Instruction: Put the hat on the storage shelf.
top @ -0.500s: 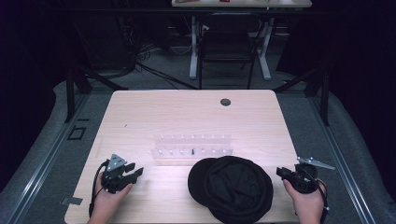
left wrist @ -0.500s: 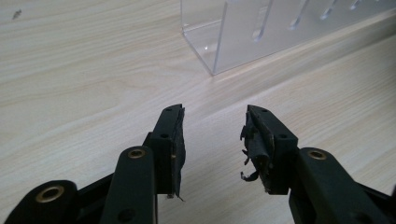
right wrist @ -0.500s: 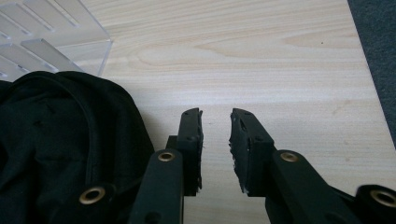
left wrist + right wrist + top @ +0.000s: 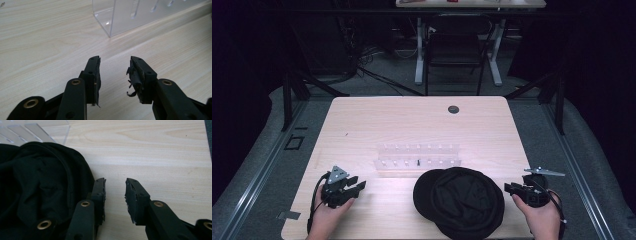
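A black cloth hat [image 4: 459, 201] lies crumpled at the table's front, right of centre; the hat [image 4: 37, 187] spreads over the left half of the right gripper view. Behind it stands a clear plastic rack [image 4: 418, 159] with rows of pegs, and a corner of the rack [image 4: 130, 15] rises ahead in the left gripper view. My left gripper [image 4: 357, 187] rests on the table at the front left, open and holding nothing [image 4: 113, 75]. My right gripper [image 4: 508, 189] sits at the hat's right edge, open, its left jaw against the cloth [image 4: 115, 195].
The light wooden table [image 4: 377, 125] has a round dark grommet [image 4: 453, 109] near its far edge. Beyond the table stand a dark chair [image 4: 454, 45] and white desk legs [image 4: 419, 50]. Grey carpet and metal rails [image 4: 257, 170] flank both sides.
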The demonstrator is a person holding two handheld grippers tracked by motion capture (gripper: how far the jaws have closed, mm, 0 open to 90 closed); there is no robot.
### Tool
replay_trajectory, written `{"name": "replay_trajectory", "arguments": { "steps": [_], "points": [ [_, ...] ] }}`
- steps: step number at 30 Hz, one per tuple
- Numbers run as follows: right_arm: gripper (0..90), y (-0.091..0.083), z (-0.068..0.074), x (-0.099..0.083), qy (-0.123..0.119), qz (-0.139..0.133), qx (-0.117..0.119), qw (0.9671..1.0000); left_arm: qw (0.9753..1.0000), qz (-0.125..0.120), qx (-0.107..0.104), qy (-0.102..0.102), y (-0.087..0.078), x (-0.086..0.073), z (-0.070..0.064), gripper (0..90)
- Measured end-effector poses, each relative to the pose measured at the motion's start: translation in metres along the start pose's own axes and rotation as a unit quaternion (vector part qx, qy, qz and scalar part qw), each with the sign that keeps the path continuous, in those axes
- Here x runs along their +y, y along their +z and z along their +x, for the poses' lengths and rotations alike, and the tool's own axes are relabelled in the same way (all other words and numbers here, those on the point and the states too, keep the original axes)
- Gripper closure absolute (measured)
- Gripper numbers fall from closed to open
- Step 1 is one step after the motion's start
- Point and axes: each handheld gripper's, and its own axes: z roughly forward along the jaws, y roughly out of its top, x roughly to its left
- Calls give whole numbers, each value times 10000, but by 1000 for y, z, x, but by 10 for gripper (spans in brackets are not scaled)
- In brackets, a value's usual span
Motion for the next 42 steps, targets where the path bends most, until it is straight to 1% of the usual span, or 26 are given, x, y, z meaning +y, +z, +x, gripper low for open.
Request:
{"name": "replay_trajectory", "arguments": {
  "steps": [1, 2, 6, 8, 9, 10, 11, 12, 13, 14, 15, 16, 17, 21, 23, 25, 27, 28, 31, 33, 34, 35, 36, 40, 41, 42],
  "points": [
    [689, -1, 1, 0, -5, -19, 34, 10000, 10000, 8, -2, 11, -2, 0, -1, 610],
    [689, -3, 2, 1, 78, 45, 83, 9999, 10000, -20, 7, 25, -3, 0, -2, 610],
    [706, -9, 4, 4, 150, 236, 284, 9992, 10000, -12, -38, 25, -3, 0, -3, 611],
    [727, -12, 5, 5, 127, 319, 319, 9989, 10000, 21, -45, 25, -1, 1, -3, 612],
    [732, -12, 4, 5, 144, 438, 320, 9984, 10000, 54, -47, 52, 1, 1, -4, 613],
    [732, -12, 4, 5, 144, 438, 320, 9984, 10000, 54, -47, 52, 1, 1, -4, 614],
    [735, -11, 4, 6, 112, 605, 373, 9974, 10000, 33, -39, 62, 2, 1, -4, 614],
    [737, -9, 4, 6, 122, 663, 418, 9968, 10000, 36, -43, 79, 2, 1, -5, 614],
    [742, -7, 4, 5, 43, 796, 404, 9960, 9999, 62, -61, 85, 2, 2, -6, 617],
    [742, -7, 4, 5, 43, 796, 404, 9960, 9999, 62, -61, 85, 2, 2, -6, 619],
    [746, -6, 5, 5, 25, 928, 449, 9947, 9999, 68, -80, 111, 3, 2, -6, 620],
    [746, -6, 5, 5, 25, 928, 449, 9947, 9999, 68, -80, 111, 3, 2, -6, 620],
    [746, -6, 5, 5, 58, 1029, 542, 9932, 9999, 68, -85, 103, 3, 2, -6, 620],
    [733, -6, 7, 4, 201, 1132, 638, 9913, 9999, 55, -87, 114, 3, 2, -7, 620],
    [733, -5, 5, 4, 161, 1289, 687, 9891, 9999, 53, -90, 118, 2, 2, -8, 620],
    [735, -4, 5, 4, 187, 1322, 677, 9887, 9999, 60, -91, 119, 2, 2, -8, 620],
    [750, 0, 5, 6, 237, 1481, 753, 9858, 9998, 78, -90, 141, 3, 2, -8, 620],
    [750, 0, 5, 6, 237, 1481, 753, 9858, 9998, 65, -90, 142, 3, 2, -8, 620],
    [761, 3, 4, 9, 254, 1636, 747, 9834, 9998, 101, -94, 167, 4, 2, -9, 620],
    [768, 6, 4, 10, 380, 1674, 776, 9821, 9997, 103, -102, 191, 4, 2, -10, 620],
    [768, 6, 4, 10, 380, 1674, 776, 9821, 9997, 103, -102, 191, 4, 2, -10, 620],
    [769, 7, 3, 11, 389, 1765, 802, 9803, 9997, 104, -105, 191, 4, 2, -10, 620],
    [769, 8, 3, 11, 405, 1784, 821, 9797, 9997, 104, -104, 193, 4, 2, -10, 620],
    [771, 11, 4, 11, 429, 1838, 814, 9786, 9997, 105, -103, 199, 4, 2, -10, 620],
    [771, 11, 3, 12, 422, 1934, 833, 9767, 9997, 107, -104, 202, 4, 2, -10, 620],
    [772, 12, 3, 12, 424, 1955, 797, 9765, 9997, 109, -101, 204, 4, 2, -10, 620]
  ]
}}
